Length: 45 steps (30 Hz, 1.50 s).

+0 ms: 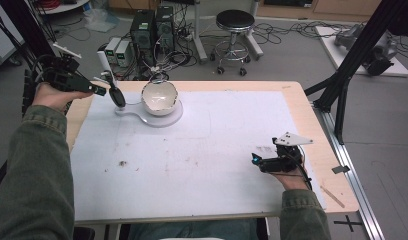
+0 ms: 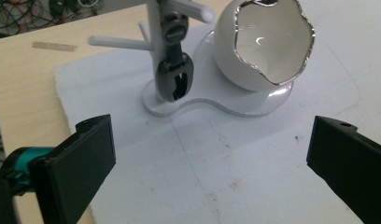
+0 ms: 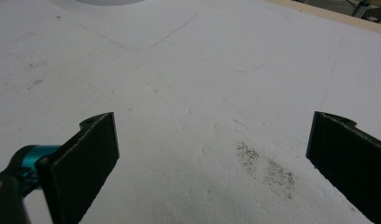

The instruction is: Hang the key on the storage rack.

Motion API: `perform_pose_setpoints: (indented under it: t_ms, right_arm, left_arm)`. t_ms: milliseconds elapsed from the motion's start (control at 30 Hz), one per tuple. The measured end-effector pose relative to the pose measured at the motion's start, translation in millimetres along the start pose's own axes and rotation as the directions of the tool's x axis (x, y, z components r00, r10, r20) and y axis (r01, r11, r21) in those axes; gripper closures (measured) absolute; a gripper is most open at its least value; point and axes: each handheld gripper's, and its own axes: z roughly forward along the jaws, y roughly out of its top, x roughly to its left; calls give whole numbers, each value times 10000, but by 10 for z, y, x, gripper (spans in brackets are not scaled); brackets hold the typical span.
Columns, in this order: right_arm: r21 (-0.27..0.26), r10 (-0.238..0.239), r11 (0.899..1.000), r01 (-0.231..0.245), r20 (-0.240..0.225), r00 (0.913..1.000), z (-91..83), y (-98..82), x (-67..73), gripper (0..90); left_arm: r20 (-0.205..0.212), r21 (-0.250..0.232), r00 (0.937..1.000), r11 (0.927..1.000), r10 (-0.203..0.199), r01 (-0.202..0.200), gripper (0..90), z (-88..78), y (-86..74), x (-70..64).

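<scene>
You're hovering the left gripper [image 2: 205, 154], jaws wide and empty, near the clip [image 2: 174, 74]; crowding in risks toppling the eggshell bowl [image 2: 235, 60]

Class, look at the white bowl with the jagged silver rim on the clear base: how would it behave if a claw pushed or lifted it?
The bowl looks like glazed ceramic, so probably stiff, slippery and breakable. Its rounded body sits tilted on the clear base, so a push may rock or roll it. The thin jagged rim might chip under pinching.
</scene>
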Motion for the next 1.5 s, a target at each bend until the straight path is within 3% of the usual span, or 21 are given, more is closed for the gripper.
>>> perform_pose_setpoints:
  t_ms: [300, 400, 600, 967, 1300, 1500]
  right_arm:
    - [8, 9, 10000, -9, -24, 10000, -4, 0, 4, 14]
    - [29, -3, 10000, 3, -17, 10000, -1, -1, 4, 14]
    - [89, -4, 10000, 4, -32, 10000, 6, -1, 17, 14]
    - [122, -10, 9999, 11, -90, 10000, 11, -4, 14, 14]
    - [130, 44, 9999, -43, -110, 9999, 6, -4, 10, 14]
    - [155, 4, 9999, -2, -129, 9999, 9, -5, 11, 14]
  left_arm:
    - [200, -219, 9998, 9997, 58, -53, 17, 111, -263, -78]
    - [412, -514, 9991, 9987, 31, -9, 17, 131, -338, -123]
    - [251, -481, 9995, 9987, 170, -157, 17, 161, -444, -185]
    - [577, -883, 9978, 9957, 334, -282, 17, 204, -650, -288]
    - [1266, -909, 9882, 9930, 864, -752, 17, 238, -778, -453]
    - [1593, -884, 9776, 9882, 1376, -1247, 17, 269, -848, -596]
